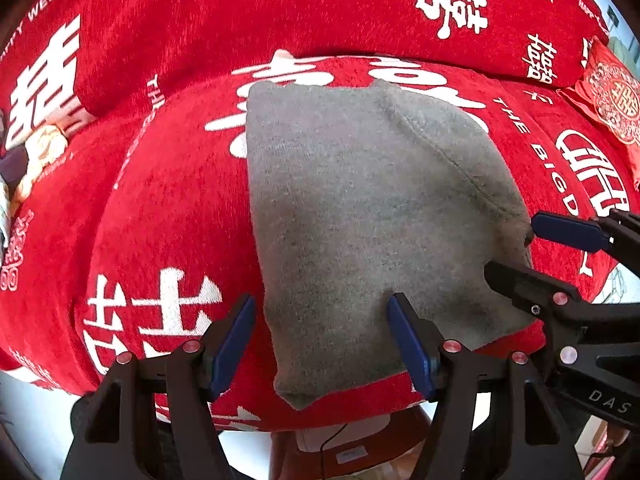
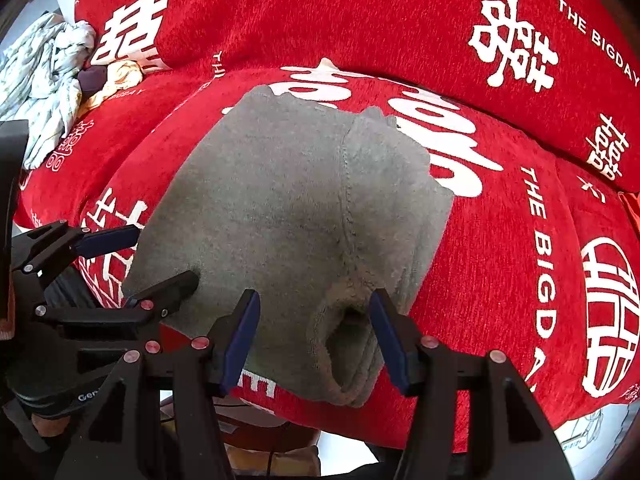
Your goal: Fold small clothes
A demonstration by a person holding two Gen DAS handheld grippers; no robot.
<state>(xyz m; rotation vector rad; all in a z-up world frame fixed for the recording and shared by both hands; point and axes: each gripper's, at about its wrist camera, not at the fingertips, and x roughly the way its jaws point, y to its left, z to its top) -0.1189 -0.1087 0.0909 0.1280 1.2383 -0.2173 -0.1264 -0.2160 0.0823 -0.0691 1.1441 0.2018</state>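
A small grey fleece garment lies folded flat on a red sofa seat; it also shows in the right wrist view, with a hem opening toward me. My left gripper is open, its blue pads straddling the garment's near left corner just above it. My right gripper is open over the near right hem opening, and shows at the right of the left wrist view. The left gripper appears at the left of the right wrist view. Neither holds cloth.
The red sofa cover has white characters and lettering; its backrest rises behind. A heap of pale clothes lies at the far left. A red embroidered cushion sits at the right. The seat's front edge is close below.
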